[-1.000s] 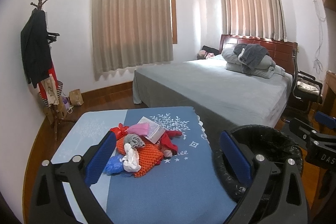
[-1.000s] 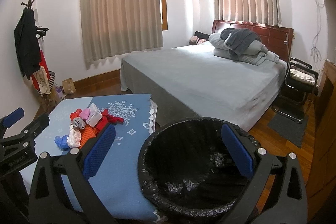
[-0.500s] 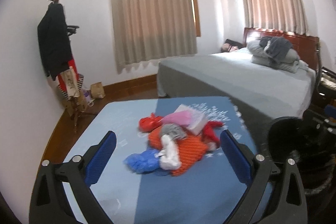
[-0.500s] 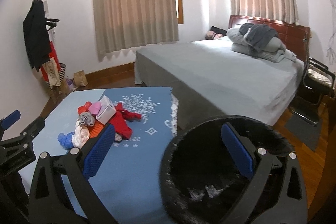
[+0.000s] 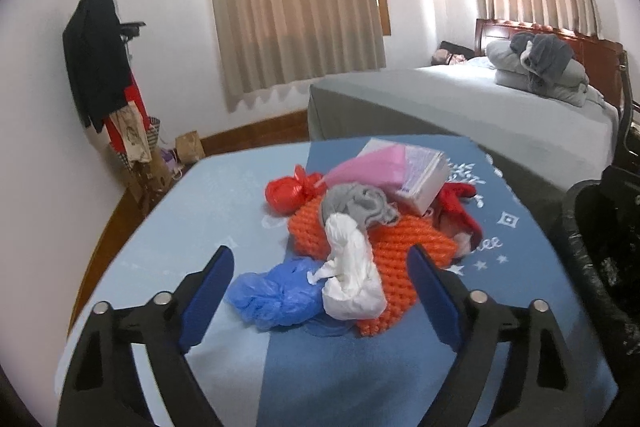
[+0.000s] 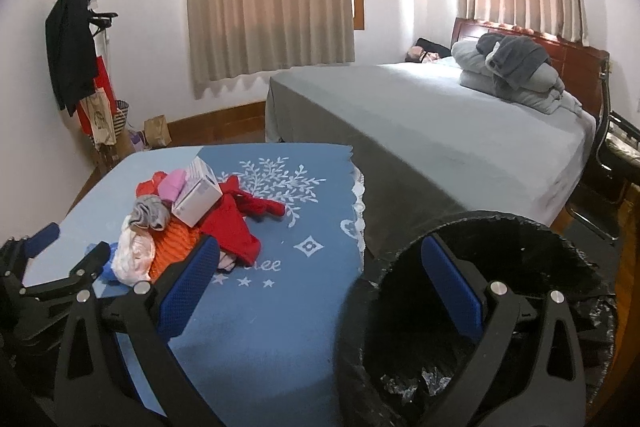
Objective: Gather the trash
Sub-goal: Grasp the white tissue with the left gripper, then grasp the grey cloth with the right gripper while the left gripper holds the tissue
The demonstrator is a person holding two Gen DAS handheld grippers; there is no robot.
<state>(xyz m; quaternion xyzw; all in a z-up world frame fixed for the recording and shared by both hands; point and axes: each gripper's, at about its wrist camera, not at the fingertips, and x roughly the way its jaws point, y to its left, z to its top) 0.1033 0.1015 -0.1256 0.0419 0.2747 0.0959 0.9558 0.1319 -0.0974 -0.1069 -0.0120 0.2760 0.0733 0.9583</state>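
Note:
A pile of trash lies on the blue-clothed table (image 5: 208, 211): a blue plastic bag (image 5: 276, 297), a white bag (image 5: 352, 275), orange foam netting (image 5: 400, 255), a grey rag (image 5: 356, 205), a red bag (image 5: 286, 193), a pink piece (image 5: 372, 165) and a white box (image 5: 424, 179). My left gripper (image 5: 320, 267) hovers at the pile's near edge, jaws closing. The blue and white bags sit between its fingers, pads not touching them. My right gripper (image 6: 320, 247) stands open over the table's right edge and the black-lined bin (image 6: 500, 227). It holds nothing.
A grey bed (image 6: 440, 115) with folded bedding fills the back right. A coat rack (image 5: 100, 67) with clothes and a paper bag (image 5: 188, 147) stand by the left wall. A chair (image 6: 616, 163) is at the far right. The bin (image 5: 600, 227) stands beside the table's right edge.
Both grippers have come forward and down toward the table. The pile now looms large between the left fingers, which have narrowed a little. The bin has slid to the right of both views.

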